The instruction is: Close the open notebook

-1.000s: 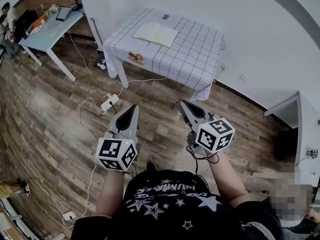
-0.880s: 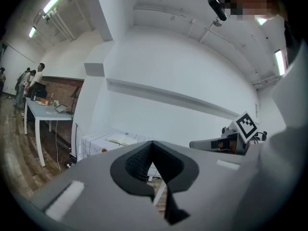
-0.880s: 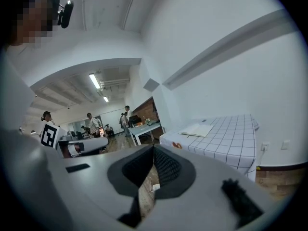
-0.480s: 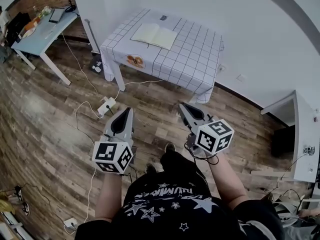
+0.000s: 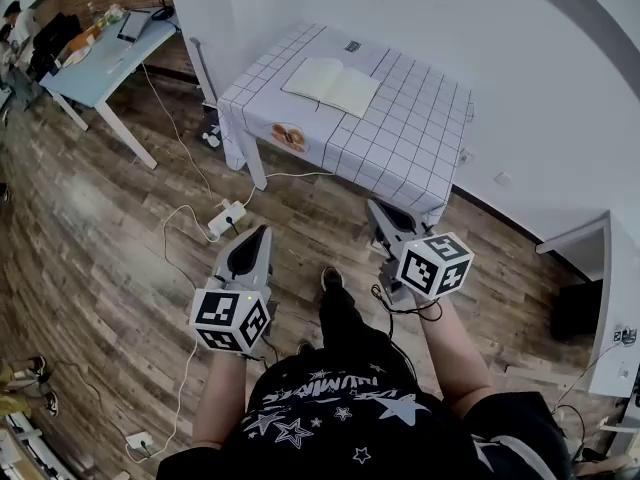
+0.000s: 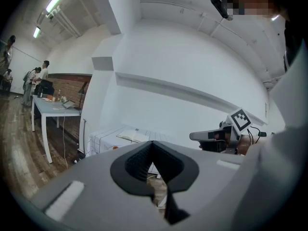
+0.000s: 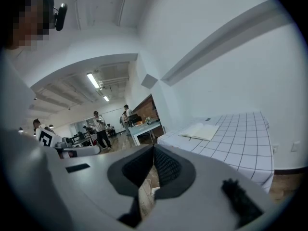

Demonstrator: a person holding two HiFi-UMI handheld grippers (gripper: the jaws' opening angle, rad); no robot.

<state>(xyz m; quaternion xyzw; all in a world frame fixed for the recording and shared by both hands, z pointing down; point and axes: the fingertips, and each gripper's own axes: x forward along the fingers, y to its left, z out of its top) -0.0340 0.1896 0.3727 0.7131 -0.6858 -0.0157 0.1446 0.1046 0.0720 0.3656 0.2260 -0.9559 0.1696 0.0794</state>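
Observation:
The open notebook (image 5: 333, 85) lies flat with its cream pages up, on a table with a white checked cloth (image 5: 400, 138) against the wall. It also shows far off in the left gripper view as the notebook (image 6: 131, 136) and in the right gripper view as the notebook (image 7: 200, 131). Both grippers hang over the wooden floor, well short of the table. My left gripper (image 5: 262, 231) points at the table's near left corner, jaws shut and empty. My right gripper (image 5: 376, 206) is close to the cloth's front edge, also shut with nothing in it.
A power strip (image 5: 228, 217) with trailing cables lies on the floor in front of the table's left leg. A light blue desk (image 5: 100, 53) with clutter stands at the far left, with people beyond it. White walls run behind and to the right of the table.
The person has stepped forward, one foot now ahead on the floor. Both grippers have moved closer to the table, still shut. The notebook has not moved.

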